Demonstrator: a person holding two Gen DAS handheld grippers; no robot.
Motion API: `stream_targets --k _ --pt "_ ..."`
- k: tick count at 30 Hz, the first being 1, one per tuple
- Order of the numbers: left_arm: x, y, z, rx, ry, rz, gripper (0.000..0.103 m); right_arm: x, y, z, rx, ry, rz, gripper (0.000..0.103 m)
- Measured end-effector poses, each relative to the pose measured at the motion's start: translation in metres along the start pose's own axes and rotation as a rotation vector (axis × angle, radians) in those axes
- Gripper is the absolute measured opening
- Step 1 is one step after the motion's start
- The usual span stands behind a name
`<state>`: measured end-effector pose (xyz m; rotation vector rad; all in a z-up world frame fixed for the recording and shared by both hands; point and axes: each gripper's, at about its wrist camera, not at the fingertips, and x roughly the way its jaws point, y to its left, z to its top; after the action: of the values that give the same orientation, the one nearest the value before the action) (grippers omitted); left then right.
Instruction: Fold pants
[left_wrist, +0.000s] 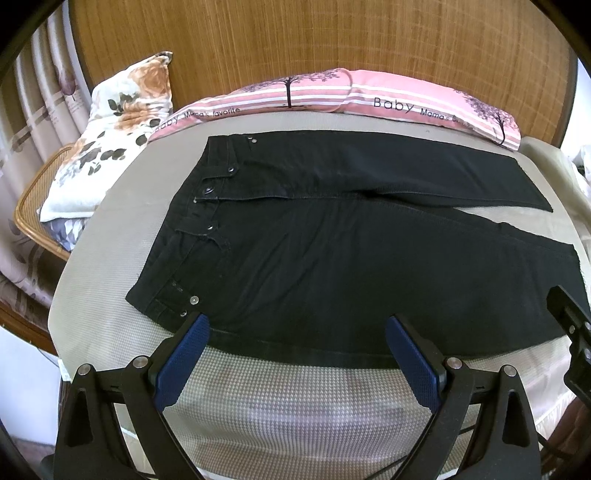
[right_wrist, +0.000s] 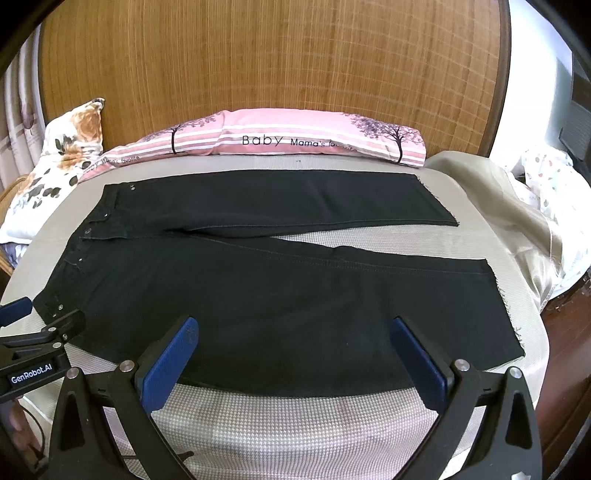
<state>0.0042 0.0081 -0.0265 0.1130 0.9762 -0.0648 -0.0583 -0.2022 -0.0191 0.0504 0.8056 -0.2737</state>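
Black pants (left_wrist: 332, 258) lie flat on a bed, waistband to the left, both legs spread toward the right in a narrow V. They also show in the right wrist view (right_wrist: 288, 291). My left gripper (left_wrist: 297, 325) is open and empty, hovering at the near edge of the pants by the waist end. My right gripper (right_wrist: 295, 328) is open and empty, at the near edge of the nearer leg. The right gripper's body shows at the far right of the left wrist view (left_wrist: 572, 332). The left gripper shows at the far left of the right wrist view (right_wrist: 40, 332).
The bed has a beige checked cover (right_wrist: 295, 424). A pink striped pillow (right_wrist: 288, 138) lies along the far edge under a wooden headboard (right_wrist: 258, 55). A floral pillow (left_wrist: 118, 125) sits far left on a rattan chair (left_wrist: 27, 206). Crumpled bedding (right_wrist: 517, 221) lies right.
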Motion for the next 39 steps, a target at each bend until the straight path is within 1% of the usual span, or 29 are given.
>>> stream_targets --k 10,12,15,18,21,24,26,28,29,31,32,34,35,37,38,39 --pt "0.005 0.005 0.008 -0.010 -0.001 -0.011 0.096 0.008 -0.004 0.010 -0.007 -0.003 0.029 0.103" --pt "0.007 0.007 0.012 -0.013 -0.005 -0.011 0.096 0.010 -0.007 0.013 0.004 -0.003 0.057 0.103" --pt "0.013 0.010 0.020 -0.015 -0.009 -0.011 0.096 0.018 -0.013 0.018 0.026 0.027 0.105 0.103" --pt "0.019 0.019 0.032 -0.021 -0.011 -0.024 0.096 0.029 -0.016 0.025 0.040 0.068 0.125 0.103" --pt "0.025 0.034 0.050 -0.037 -0.028 -0.037 0.096 0.039 -0.015 0.036 0.014 0.080 0.121 0.103" --pt "0.033 0.054 0.074 -0.056 -0.056 -0.041 0.096 0.049 -0.014 0.052 0.010 0.087 0.118 0.103" --pt "0.041 0.072 0.092 -0.078 -0.064 -0.056 0.095 0.060 -0.014 0.067 0.034 0.101 0.137 0.103" --pt "0.051 0.092 0.112 -0.104 -0.073 -0.068 0.093 0.074 -0.014 0.082 0.059 0.128 0.165 0.103" --pt "0.057 0.101 0.121 -0.113 -0.075 -0.070 0.092 0.078 -0.013 0.088 0.059 0.122 0.195 0.103" --pt "0.069 0.118 0.138 -0.128 -0.077 -0.082 0.085 0.084 -0.012 0.099 0.055 0.095 0.247 0.103" --pt "0.078 0.127 0.147 -0.138 -0.074 -0.096 0.083 0.089 -0.011 0.107 0.059 0.078 0.278 0.103" --pt "0.096 0.144 0.164 -0.156 -0.065 -0.126 0.075 0.096 -0.008 0.119 0.075 0.049 0.330 0.103" --pt "0.109 0.155 0.174 -0.176 -0.053 -0.154 0.074 0.103 -0.007 0.126 0.089 0.047 0.366 0.103" --pt "0.130 0.170 0.188 -0.210 -0.036 -0.206 0.069 0.119 -0.004 0.136 0.120 0.085 0.417 0.103" --pt "0.138 0.175 0.192 -0.222 -0.027 -0.219 0.068 0.129 -0.001 0.140 0.134 0.110 0.432 0.103" --pt "0.150 0.181 0.198 -0.242 -0.014 -0.245 0.064 0.136 0.001 0.143 0.137 0.132 0.438 0.103"
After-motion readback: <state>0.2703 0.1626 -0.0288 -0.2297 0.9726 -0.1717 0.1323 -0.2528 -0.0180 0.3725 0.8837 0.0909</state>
